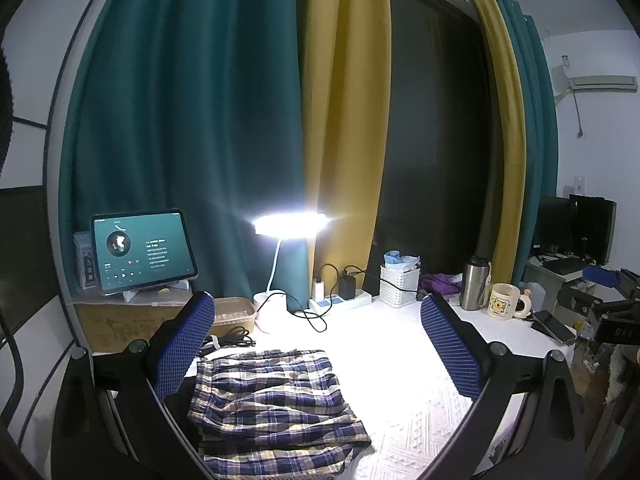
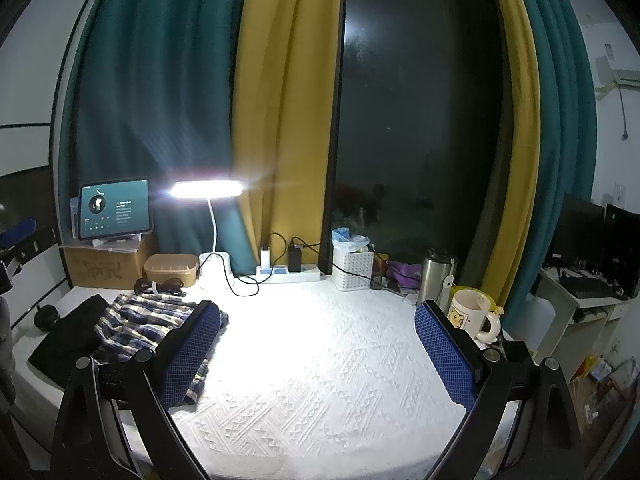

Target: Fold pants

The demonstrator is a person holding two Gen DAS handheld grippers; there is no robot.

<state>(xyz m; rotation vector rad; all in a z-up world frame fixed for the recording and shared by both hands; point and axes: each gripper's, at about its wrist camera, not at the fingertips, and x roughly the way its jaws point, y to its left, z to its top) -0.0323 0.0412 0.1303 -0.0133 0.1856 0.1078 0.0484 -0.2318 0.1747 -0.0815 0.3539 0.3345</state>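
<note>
Plaid cotton, navy and cream, lies bunched in a compact stack near the left edge of the white quilted table (image 2: 320,360): these are the pants (image 1: 272,404), already doubled over several times, with a dark cloth (image 2: 68,340) beside them toward the left edge. Above them hangs the left gripper (image 1: 320,356), its blue-padded fingers (image 1: 184,344) spread wide and holding nothing; the pants sit between and below the fingers, nearer the left one, and I cannot tell whether that pad touches the fabric. Farther right, the right gripper (image 2: 320,364) is likewise spread wide and empty over the bare middle of the table, its left finger crossing in front of the pants' right side. By my reading the folding itself is finished or nearly so, both tools being clear of the cloth. If anything is left, it calls for squaring the ragged layers, or pinching the stack's near edge for one last fold, with care not to drag the loose layers apart.
</note>
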